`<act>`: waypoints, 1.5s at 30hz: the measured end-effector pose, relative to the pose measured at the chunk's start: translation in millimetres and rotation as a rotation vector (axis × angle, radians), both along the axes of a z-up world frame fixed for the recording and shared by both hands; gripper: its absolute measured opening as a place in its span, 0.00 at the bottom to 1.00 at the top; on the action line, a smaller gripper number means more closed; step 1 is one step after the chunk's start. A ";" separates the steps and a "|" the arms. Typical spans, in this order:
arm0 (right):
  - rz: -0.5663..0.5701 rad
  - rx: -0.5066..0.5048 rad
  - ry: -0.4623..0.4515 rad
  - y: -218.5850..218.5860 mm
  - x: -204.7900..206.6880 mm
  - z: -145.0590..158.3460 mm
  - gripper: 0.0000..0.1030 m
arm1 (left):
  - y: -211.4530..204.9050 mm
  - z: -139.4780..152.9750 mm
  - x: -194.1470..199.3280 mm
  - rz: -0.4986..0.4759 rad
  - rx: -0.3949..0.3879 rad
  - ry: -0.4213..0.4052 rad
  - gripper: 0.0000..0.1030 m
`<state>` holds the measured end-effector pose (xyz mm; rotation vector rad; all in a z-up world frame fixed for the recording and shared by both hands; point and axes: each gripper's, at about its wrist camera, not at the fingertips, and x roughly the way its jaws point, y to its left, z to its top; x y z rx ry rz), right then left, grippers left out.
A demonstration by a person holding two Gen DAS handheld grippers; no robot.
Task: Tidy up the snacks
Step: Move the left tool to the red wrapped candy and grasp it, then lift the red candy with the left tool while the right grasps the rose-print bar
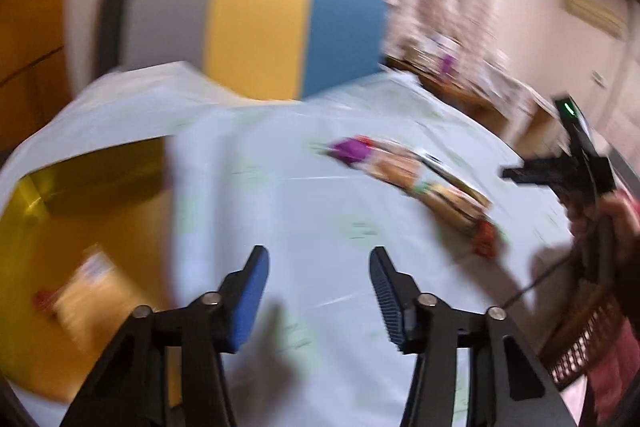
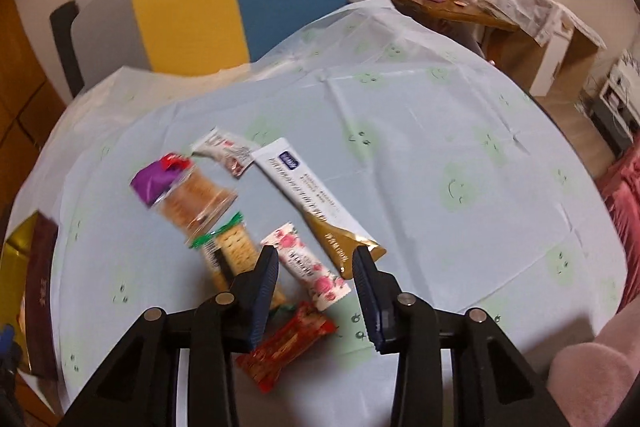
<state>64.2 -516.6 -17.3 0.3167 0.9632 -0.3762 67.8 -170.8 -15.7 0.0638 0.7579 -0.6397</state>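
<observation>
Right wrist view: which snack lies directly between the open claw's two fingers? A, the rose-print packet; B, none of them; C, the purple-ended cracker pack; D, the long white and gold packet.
A: the rose-print packet lies in the gap of the open right claw, empty, above the tablecloth.

On the tablecloth: 6 snack packs. 2 clear cracker packs, one purple-ended, one green-ended. 1 long white-and-gold stick. 1 rose-print bar. 1 red wrapper. 1 small white sachet. 1 gold box far left.
</observation>
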 end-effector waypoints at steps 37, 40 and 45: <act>-0.090 0.148 0.005 -25.6 -3.3 -11.9 0.38 | -237.4 -66.0 -22.3 -0.500 0.207 0.095 0.14; -0.070 0.140 0.020 -21.6 -0.6 -13.9 0.38 | -205.4 -64.5 -23.4 -0.440 0.190 0.086 0.14; -0.020 0.133 0.056 -12.2 4.7 -19.3 0.38 | -135.8 -69.5 -19.9 -0.276 0.174 0.066 0.14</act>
